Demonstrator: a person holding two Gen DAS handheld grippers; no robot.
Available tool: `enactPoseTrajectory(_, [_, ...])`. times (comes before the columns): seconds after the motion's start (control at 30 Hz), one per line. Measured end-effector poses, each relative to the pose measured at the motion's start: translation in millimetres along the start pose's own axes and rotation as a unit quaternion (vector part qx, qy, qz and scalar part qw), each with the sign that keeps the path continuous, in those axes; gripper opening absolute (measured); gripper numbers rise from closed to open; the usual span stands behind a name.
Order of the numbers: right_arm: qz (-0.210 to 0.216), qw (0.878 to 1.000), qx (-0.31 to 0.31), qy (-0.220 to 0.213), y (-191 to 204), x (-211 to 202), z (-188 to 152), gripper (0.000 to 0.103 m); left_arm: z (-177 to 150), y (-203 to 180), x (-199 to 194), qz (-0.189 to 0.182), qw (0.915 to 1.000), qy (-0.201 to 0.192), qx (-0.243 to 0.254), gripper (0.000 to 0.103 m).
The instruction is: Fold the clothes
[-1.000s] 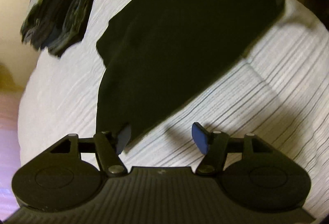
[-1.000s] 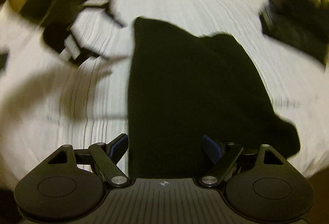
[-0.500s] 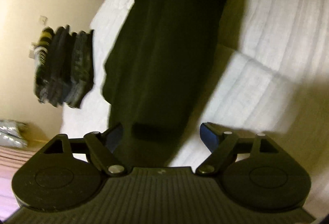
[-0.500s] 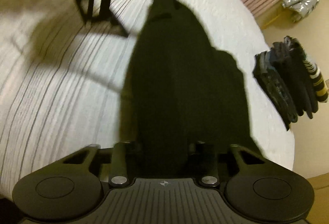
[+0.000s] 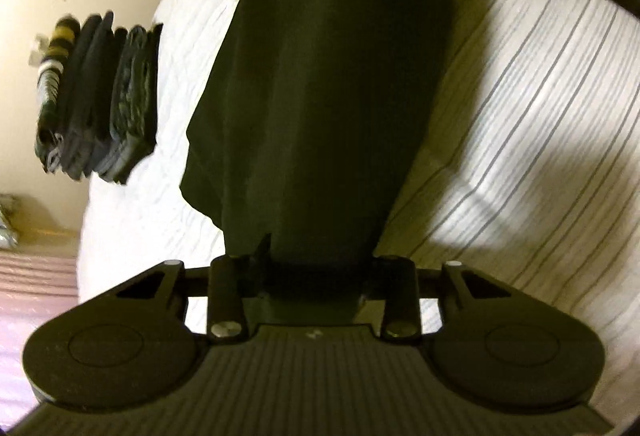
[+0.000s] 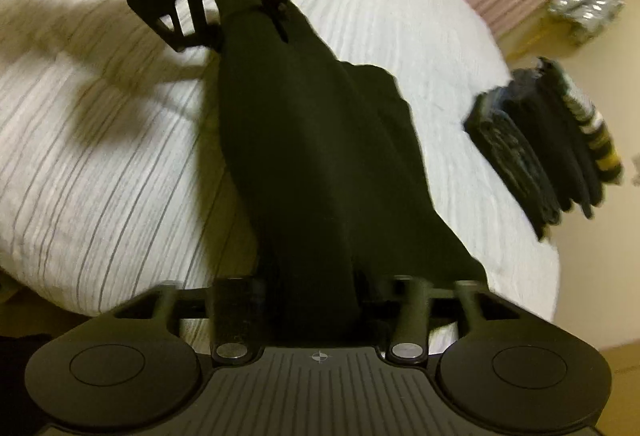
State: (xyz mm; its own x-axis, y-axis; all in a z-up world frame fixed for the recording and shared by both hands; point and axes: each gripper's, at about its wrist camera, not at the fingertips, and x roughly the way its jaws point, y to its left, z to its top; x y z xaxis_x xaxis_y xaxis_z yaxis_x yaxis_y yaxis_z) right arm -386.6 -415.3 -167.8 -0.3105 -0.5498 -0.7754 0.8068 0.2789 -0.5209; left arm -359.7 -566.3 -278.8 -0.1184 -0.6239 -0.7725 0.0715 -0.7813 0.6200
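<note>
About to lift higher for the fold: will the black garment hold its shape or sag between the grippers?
Likely floppy: the black garment hangs in soft folds between the left gripper and right gripper. It probably sags mid-span. Slip looks unlikely, since both jaws are shut on bunched cloth.

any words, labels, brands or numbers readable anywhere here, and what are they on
No readable text in either view.
The right gripper body carries only a small crosshair mark, not letters.
The left gripper body has a tiny pale mark, too small to read.
The black garment, the folded clothes stack and the striped bedding show no legible label.
</note>
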Motion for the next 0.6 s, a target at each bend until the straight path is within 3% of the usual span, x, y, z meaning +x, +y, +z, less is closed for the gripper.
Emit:
enactPoseTrajectory(0.03, [-0.006,1.0,0.004,-0.007,4.1,-1.2,-1.4,0.074,0.9,3.8,-2.6,-0.005,1.0,-0.001,-0.003,0.032])
enactPoseTrajectory(0.23, [-0.019,0.999,-0.031,-0.007,44.2,26.1,2.6,0.074,6.6,27.5,-13.8,-0.031,0.9989,-0.008,-0.035,0.031])
enactPoseTrajectory(0.3, [-0.029,0.999,-0.042,0.012,44.3,42.5,-1.9,0.052,8.5,24.6,-21.2,-0.032,0.9989,-0.014,-0.033,0.031])
enactPoseTrajectory(0.37, [-0.009,1.0,-0.016,0.013,27.7,44.7,-8.4,0.035,11.2,19.2,-24.6,-0.031,0.9989,-0.016,-0.031,0.032])
enactPoseTrajectory(0.5, [0.004,1.0,-0.007,0.008,-0.6,21.5,-15.4,0.029,18.9,1.7,-24.5,-0.017,0.9995,-0.016,-0.021,0.045])
enactPoseTrajectory(0.6, [0.009,1.0,-0.001,0.016,-21.9,6.0,-12.2,0.029,30.2,-15.6,-21.0,0.002,1.0,-0.009,-0.003,0.049])
